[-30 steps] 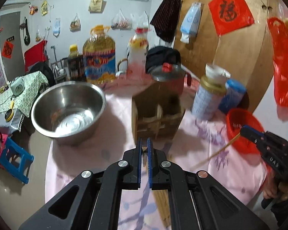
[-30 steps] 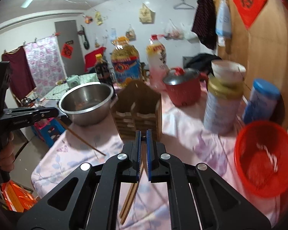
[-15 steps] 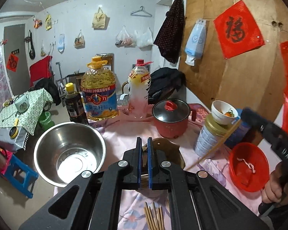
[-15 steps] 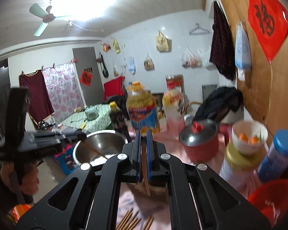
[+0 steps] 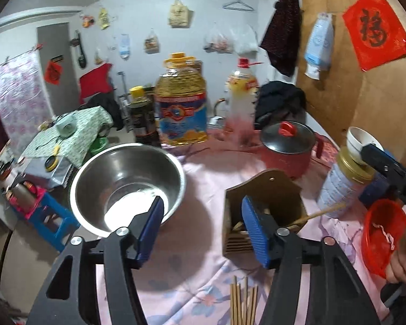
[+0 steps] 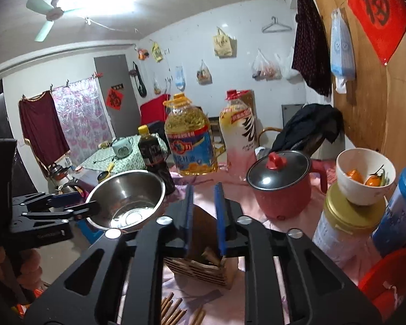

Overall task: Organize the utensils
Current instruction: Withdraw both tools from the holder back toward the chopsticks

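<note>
Pink floral tablecloth (image 5: pixel 203 265): steel bowl (image 5: pixel 127 181), wooden holder (image 5: pixel 259 211), loose chopsticks (image 5: pixel 243 303), red pot (image 5: pixel 287 149).

We count one steel bowl (image 5: pixel 127 181) at centre left of the left wrist view, one wooden utensil holder (image 5: pixel 262 211) right of centre, and one red lidded pot (image 5: pixel 287 146) above it. Three bottles stand in a row at upper centre: a dark one (image 5: pixel 143 119), a yellow oil jug (image 5: pixel 181 103) and a pale one (image 5: pixel 242 97). At the bottom edge lies one bundle of chopsticks (image 5: pixel 243 304), roughly six; we cannot tell exactly. One red basket (image 5: pixel 379 233) sits at the right edge, one white bowl (image 6: pixel 365 178) on one gold-lidded tin (image 6: pixel 346 230).
</note>
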The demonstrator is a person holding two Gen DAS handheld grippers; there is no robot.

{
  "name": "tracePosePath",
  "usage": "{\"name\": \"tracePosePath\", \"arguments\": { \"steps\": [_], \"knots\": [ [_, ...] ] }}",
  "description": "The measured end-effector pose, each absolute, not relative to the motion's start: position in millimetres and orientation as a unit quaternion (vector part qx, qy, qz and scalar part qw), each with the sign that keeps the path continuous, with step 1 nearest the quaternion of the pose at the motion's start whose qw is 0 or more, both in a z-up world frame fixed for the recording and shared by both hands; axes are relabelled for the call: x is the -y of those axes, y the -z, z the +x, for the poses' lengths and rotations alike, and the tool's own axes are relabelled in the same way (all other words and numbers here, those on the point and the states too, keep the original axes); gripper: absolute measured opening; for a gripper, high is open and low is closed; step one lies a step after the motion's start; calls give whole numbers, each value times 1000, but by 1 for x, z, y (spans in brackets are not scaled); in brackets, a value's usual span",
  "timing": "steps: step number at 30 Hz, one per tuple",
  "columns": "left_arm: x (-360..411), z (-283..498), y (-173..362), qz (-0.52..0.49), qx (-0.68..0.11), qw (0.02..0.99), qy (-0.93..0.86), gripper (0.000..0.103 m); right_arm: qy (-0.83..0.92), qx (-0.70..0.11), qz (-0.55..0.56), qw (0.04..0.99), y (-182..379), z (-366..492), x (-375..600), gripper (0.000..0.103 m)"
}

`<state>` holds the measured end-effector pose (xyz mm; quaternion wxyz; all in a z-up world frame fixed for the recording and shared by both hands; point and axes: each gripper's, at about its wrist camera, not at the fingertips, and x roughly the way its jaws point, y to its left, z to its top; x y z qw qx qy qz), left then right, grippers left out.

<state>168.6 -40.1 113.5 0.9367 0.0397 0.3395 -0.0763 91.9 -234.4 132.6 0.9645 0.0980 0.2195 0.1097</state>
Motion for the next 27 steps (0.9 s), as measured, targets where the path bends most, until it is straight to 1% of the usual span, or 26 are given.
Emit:
{"name": "tracePosePath", "arguments": {
  "steps": [3,9,10,11,12,13,18,27],
  "knots": [
    [28,158,-105,31,-353,934,48,65,-108,-233,117,959,-118,84,238,31],
    [7,135,-69,16,-398,917,31,69,-89,-278,145,945,-86,59,239,33],
    [1,129,-63,14,-404,914,35,70,-83,-281,148,945,-84,50,239,35],
    [-2,123,-58,14,-406,913,36,74,-75,-282,148,945,-81,40,238,37],
    [-9,117,-52,15,-410,911,36,76,-68,-284,147,945,-78,30,236,42],
    [-13,111,-48,15,-413,910,37,77,-62,-287,145,945,-76,21,232,46],
    [-47,78,-24,19,-432,900,45,83,-35,-315,150,937,-49,-22,206,52],
    [-130,7,17,44,-472,880,24,87,26,-400,138,906,24,-101,149,53]
  ]
}}
